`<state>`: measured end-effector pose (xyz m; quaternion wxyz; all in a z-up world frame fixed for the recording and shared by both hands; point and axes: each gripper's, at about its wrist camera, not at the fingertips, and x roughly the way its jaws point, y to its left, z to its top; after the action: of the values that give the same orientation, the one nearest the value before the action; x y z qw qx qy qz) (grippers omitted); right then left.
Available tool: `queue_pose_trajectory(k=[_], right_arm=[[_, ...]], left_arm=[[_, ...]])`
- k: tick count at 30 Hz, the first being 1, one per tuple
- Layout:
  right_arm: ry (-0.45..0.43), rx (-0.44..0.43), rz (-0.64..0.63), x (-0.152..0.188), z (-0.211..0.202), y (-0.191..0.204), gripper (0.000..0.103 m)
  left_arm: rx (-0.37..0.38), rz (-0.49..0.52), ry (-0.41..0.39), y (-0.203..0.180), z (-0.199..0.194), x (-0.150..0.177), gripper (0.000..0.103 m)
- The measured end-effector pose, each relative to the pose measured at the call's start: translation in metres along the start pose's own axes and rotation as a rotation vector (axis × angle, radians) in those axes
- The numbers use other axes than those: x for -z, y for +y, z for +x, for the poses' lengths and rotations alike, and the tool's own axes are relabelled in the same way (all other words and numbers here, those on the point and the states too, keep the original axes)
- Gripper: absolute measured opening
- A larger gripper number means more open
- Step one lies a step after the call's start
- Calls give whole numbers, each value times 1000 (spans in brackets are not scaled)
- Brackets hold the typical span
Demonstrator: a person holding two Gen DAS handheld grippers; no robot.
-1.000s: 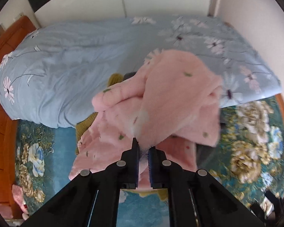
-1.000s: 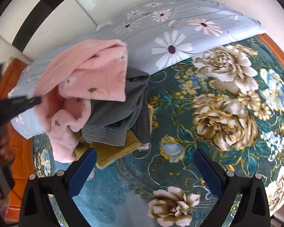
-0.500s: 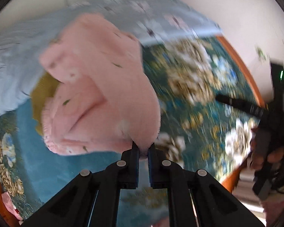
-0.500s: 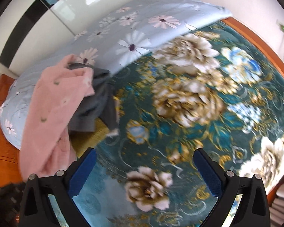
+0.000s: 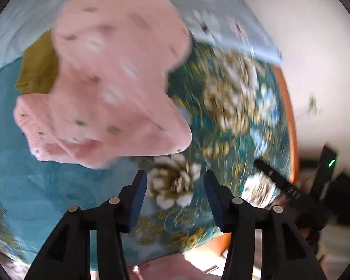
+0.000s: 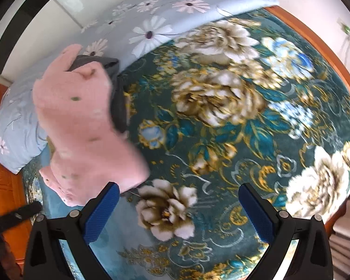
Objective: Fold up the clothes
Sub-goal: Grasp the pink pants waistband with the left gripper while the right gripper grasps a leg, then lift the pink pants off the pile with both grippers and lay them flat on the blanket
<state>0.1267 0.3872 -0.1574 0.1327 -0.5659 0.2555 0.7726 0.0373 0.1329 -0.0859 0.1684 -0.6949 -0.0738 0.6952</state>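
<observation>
Left gripper (image 5: 175, 182) jaws opening, nothing between. Right gripper (image 6: 178, 200) jaws wide, empty. Pink garment (image 5: 114, 74) bunched on bed (image 6: 221, 140), overlapping grey garment (image 6: 119, 102) and mustard one (image 5: 37, 67). Risk: next grab snags two layers.

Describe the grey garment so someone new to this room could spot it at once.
Start at the teal flowered bedspread and go to its far edge, where the pale blue daisy quilt lies. The pile of clothes sits there, and the grey garment is tucked under the pink fleece. It is the pile's only dark, unpatterned piece.
</observation>
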Motion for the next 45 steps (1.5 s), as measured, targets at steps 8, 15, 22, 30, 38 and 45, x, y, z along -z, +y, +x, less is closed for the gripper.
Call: queue_pose_trajectory(k=[8,15,22,30,38,45], right_arm=[[15,-158,-209,-26,32,123,103],[-20,-263,-182,-78,64,218,99],[108,-186,-35,-95,108,196,31],[-10,-69,203,-82,57,34,15],[7,126,722,-12,21,-157,14],[100,183,784,28,42,-174,14]], left_arm=[[-96,-516,-115,150,-41,3,51],[-155,-784,-78,220,-40,53,51],[-159,-845,-34,230,-30,61,51],[-103,-879,8,235,-1,44,51],[-26,-970,-24,252,16,5,52],[67,-1151,25,267,48,-2,59]])
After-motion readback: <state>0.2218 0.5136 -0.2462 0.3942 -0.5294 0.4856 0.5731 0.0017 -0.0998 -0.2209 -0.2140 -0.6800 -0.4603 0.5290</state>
